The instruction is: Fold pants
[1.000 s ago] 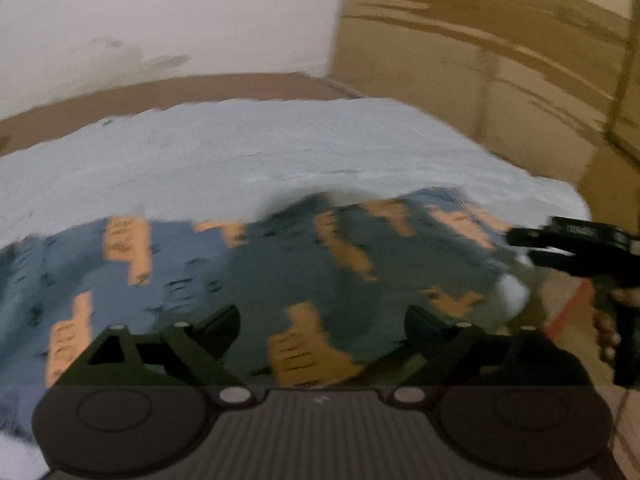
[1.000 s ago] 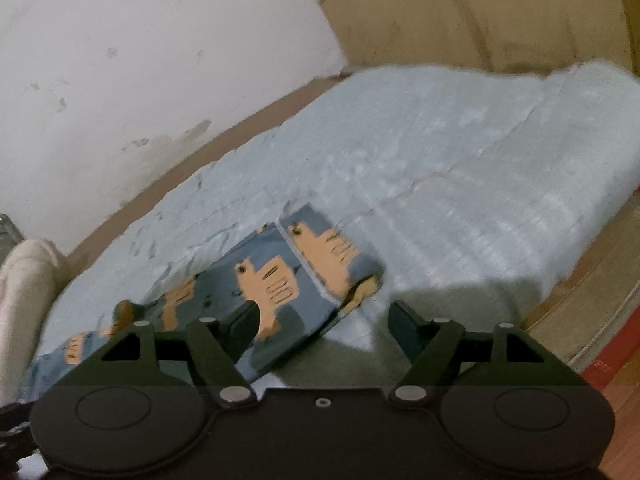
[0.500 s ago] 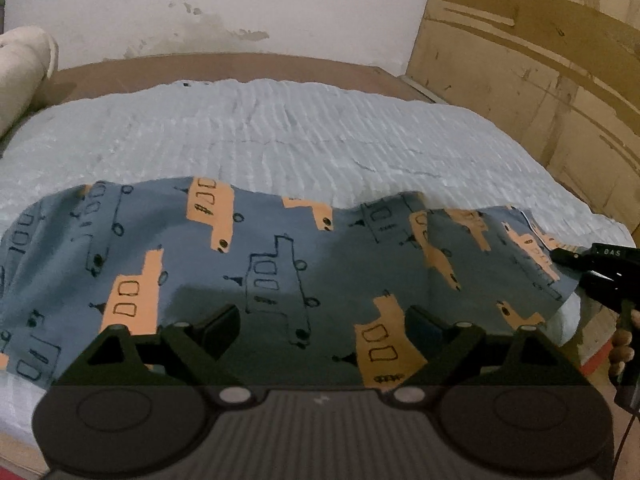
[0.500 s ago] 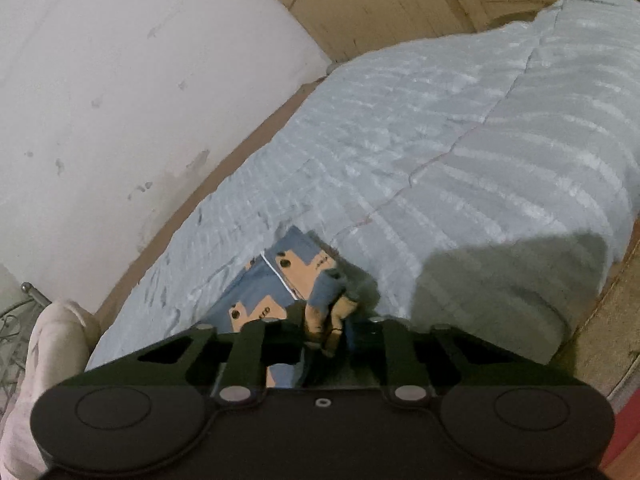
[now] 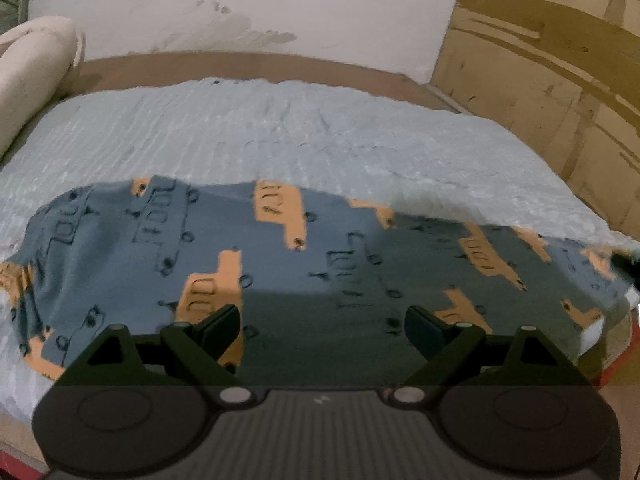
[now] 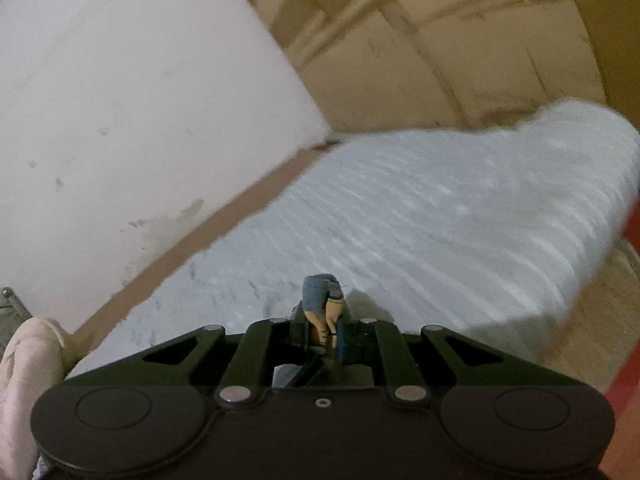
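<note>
**Right gripper pinching one end of pants; left gripper free above the middle**

Blue cotton pants printed with orange and dark-outline vehicles [image 5: 304, 264] lie spread lengthwise on the pale blue ribbed bed cover [image 5: 280, 128], near its front edge. Cloth is mostly flat, some rumpling at the left end.

Left gripper [image 5: 322, 326]: jaws spread wide, nothing between them. It hovers over the near edge of the pants around mid-length; whether the fingertips touch the fabric cannot be told. Judgement: placed there either to pin the cloth at the intended fold line or to take the near hem.

Right gripper [image 6: 322, 330]: jaws drawn in tight on a bunched bit of the blue and orange fabric, which pokes out just past the fingertips. In the left wrist view, a dark blurred shape sits at the far right end of the pants; probably this gripper, so the grip is at an end corner. Judgement: that end is held to carry it over toward the other end.

Fold not yet made. Cream rolled bolster [image 5: 28, 76] sits at the left, apart from the pants.
</note>
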A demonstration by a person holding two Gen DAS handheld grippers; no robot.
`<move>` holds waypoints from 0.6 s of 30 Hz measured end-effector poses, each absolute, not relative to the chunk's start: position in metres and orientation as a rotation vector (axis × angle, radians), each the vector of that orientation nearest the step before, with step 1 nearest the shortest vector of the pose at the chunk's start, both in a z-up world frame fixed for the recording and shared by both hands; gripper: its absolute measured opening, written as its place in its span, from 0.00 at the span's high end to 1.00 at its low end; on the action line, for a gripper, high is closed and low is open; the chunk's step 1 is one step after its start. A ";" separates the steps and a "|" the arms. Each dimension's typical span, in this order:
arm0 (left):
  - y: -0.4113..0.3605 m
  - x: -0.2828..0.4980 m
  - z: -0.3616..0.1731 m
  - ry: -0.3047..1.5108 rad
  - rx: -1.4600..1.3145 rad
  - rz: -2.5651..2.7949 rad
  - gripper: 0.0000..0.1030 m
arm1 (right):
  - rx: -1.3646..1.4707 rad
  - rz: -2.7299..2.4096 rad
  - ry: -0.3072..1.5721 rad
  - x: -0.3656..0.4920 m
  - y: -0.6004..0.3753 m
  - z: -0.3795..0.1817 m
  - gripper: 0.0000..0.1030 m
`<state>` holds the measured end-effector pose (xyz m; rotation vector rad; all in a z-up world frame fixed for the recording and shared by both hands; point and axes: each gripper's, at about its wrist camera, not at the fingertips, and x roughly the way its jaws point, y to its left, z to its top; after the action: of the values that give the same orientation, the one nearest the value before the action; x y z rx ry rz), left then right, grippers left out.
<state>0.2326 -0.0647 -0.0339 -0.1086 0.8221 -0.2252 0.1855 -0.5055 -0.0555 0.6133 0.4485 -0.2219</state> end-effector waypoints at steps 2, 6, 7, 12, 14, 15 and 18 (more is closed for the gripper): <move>-0.058 0.234 -0.037 0.831 -0.113 -0.205 0.10 | 0.609 -0.239 0.503 0.186 -0.506 -0.070 0.87; -0.039 0.234 -0.037 0.815 -0.128 -0.159 0.10 | 0.603 -0.249 0.511 0.181 -0.504 -0.078 0.85; -0.033 0.234 -0.036 0.809 -0.132 -0.147 0.10 | 0.602 -0.253 0.511 0.182 -0.504 -0.077 0.85; 0.005 0.230 -0.029 0.749 -0.177 -0.058 0.10 | 0.574 -0.262 0.522 0.183 -0.497 -0.074 0.85; 0.026 0.227 -0.027 0.720 -0.198 0.006 0.06 | 0.576 -0.268 0.533 0.184 -0.499 -0.075 0.81; 0.036 0.227 -0.027 0.709 -0.207 0.041 0.05 | 0.574 -0.268 0.537 0.185 -0.499 -0.075 0.78; 0.067 0.229 -0.030 0.703 -0.232 0.135 0.04 | 0.552 -0.278 0.536 0.182 -0.496 -0.072 0.48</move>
<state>0.2291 0.0671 -0.0296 -0.2316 0.7028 0.1351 0.1819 -0.4957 -0.0716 0.5517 0.5361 -0.2783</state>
